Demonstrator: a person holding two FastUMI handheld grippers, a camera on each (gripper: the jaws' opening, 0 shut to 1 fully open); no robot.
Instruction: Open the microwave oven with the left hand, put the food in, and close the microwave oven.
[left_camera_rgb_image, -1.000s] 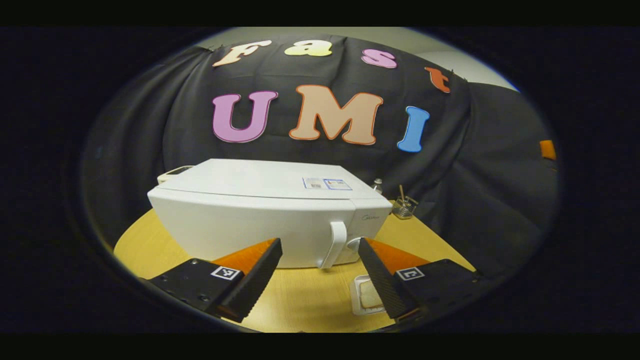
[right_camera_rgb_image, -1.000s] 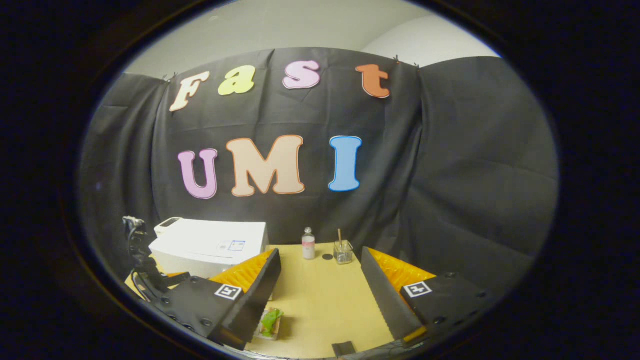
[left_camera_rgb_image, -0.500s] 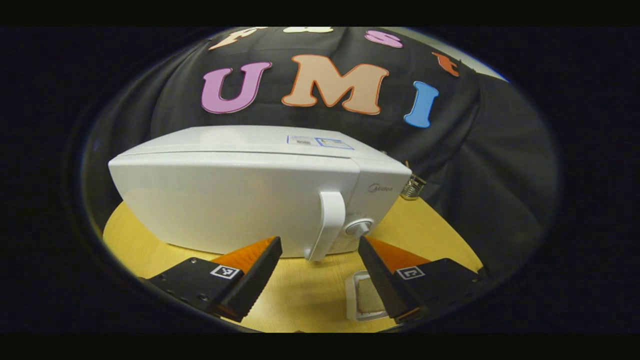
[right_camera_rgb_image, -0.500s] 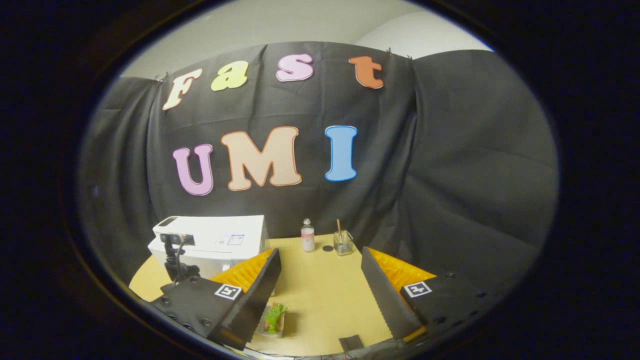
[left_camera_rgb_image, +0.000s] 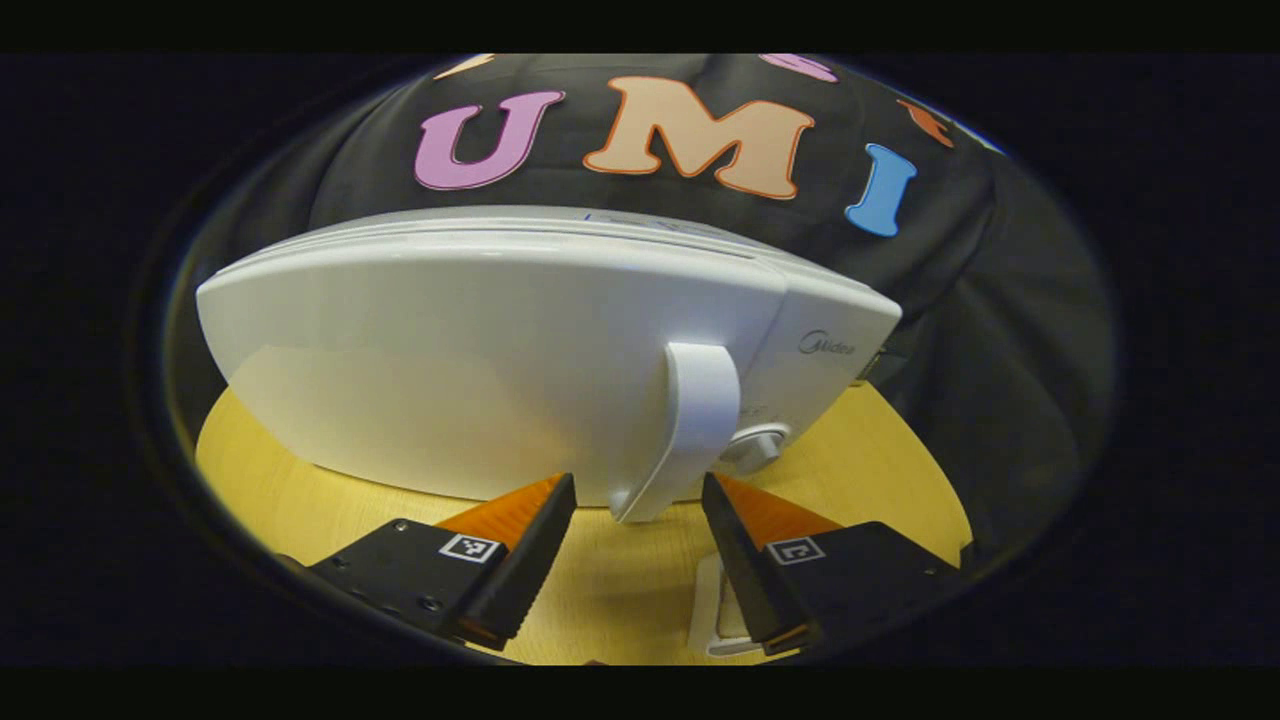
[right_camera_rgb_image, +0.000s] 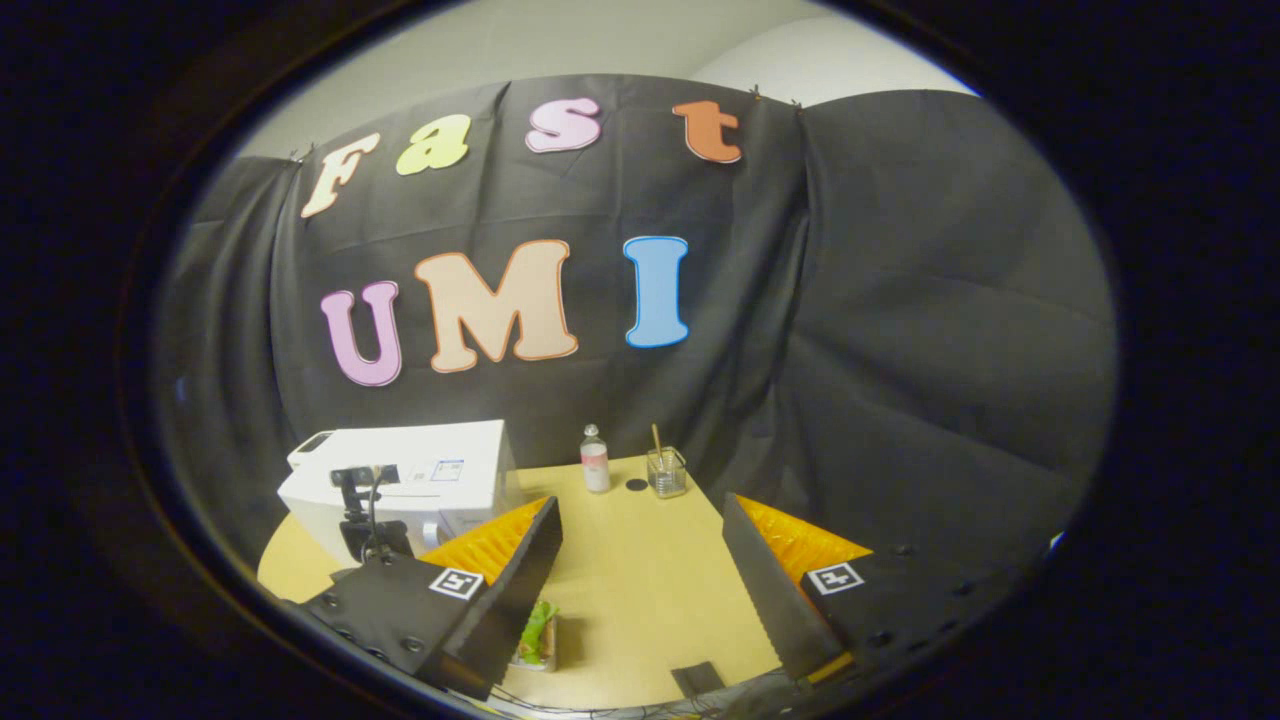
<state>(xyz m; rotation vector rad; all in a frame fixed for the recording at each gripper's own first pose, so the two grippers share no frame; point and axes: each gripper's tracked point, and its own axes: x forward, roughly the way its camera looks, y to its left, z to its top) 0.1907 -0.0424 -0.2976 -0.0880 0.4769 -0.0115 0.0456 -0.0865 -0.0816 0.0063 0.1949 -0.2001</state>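
Left gripper view: the left tool (left_camera_rgb_image: 634, 510) is open, its 2 fingers apart on either side of the lower end of the handle (left_camera_rgb_image: 690, 425), touching nothing. The microwave (left_camera_rgb_image: 480, 360) stands on the worktop (left_camera_rgb_image: 620, 585) with its door shut. A white tray (left_camera_rgb_image: 708, 620) lies on the worktop beside the right finger.

Right gripper view: the right tool (right_camera_rgb_image: 640, 560) is open and holds nothing. The food (right_camera_rgb_image: 537, 635) lies on the worktop by its left finger. The microwave stands far left. A bottle (right_camera_rgb_image: 595, 460) and a glass (right_camera_rgb_image: 666, 470) stand at the back.
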